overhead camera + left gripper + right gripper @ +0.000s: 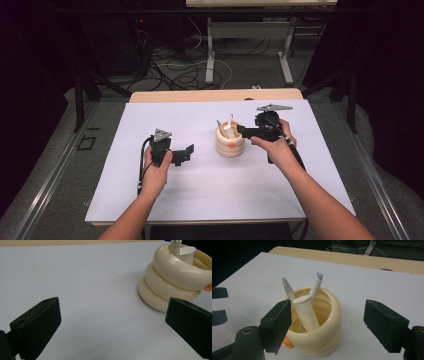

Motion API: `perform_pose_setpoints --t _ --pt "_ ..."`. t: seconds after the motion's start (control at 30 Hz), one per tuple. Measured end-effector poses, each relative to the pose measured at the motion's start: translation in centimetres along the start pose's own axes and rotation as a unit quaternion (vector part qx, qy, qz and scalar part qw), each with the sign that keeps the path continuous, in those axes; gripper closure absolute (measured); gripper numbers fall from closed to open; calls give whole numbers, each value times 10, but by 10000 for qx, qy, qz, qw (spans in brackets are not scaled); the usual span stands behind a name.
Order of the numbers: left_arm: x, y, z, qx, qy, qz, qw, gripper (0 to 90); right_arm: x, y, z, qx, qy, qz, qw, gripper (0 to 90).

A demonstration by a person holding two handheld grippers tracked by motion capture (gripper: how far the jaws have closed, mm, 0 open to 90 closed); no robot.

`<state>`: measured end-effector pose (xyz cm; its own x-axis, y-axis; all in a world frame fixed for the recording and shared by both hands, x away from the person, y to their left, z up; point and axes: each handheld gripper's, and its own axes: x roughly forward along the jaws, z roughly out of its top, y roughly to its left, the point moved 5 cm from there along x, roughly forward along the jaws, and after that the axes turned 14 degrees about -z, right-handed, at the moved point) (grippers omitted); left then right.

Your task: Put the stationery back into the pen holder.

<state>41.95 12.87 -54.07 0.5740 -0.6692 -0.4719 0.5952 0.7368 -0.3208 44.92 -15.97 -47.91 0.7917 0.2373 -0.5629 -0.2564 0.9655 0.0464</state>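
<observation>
Both grippers stand open and empty: the right gripper (243, 132) hovers at the rim of the cream ringed holder (230, 142) mid-table, its upright white pens (305, 312) just ahead between the jaws, while the left gripper (187, 153) waits farther off.

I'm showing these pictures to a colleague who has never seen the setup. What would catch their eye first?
Probably the cream ringed holder near the middle of the white table, with three white pens leaning inside it. Next, the right gripper just above the holder with jaws apart and nothing between them, and the left gripper open, apart from the holder on its left.
</observation>
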Motion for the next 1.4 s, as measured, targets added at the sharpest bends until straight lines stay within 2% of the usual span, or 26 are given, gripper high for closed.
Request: perform_pose_setpoints --t 0.27,0.4,0.57,0.77,0.9,1.2,1.4 --pt "-6 11 2 -23 -81 121 9999 1 -9 -22 -10 70 -187 -182 9996 190" --pt "-7 15 2 -47 -94 158 9998 1 -12 -31 -21 179 -160 -199 9995 197" --pt "-9 19 2 -83 -117 193 9997 1 -11 -43 -36 176 -118 -268 9994 176" --pt "-10 24 1 -114 -114 243 9996 1 -10 -57 -53 367 6 -405 9985 171" --pt "-11 26 1 -98 -111 259 9996 1 -7 -64 -60 269 -58 -461 9986 171" --pt "-12 31 -1 -131 -52 258 9996 1 -2 -73 -73 331 -139 -571 9977 140" --pt "-13 34 -2 -142 -45 253 9996 1 -1 -78 -80 281 -102 -640 9975 69"
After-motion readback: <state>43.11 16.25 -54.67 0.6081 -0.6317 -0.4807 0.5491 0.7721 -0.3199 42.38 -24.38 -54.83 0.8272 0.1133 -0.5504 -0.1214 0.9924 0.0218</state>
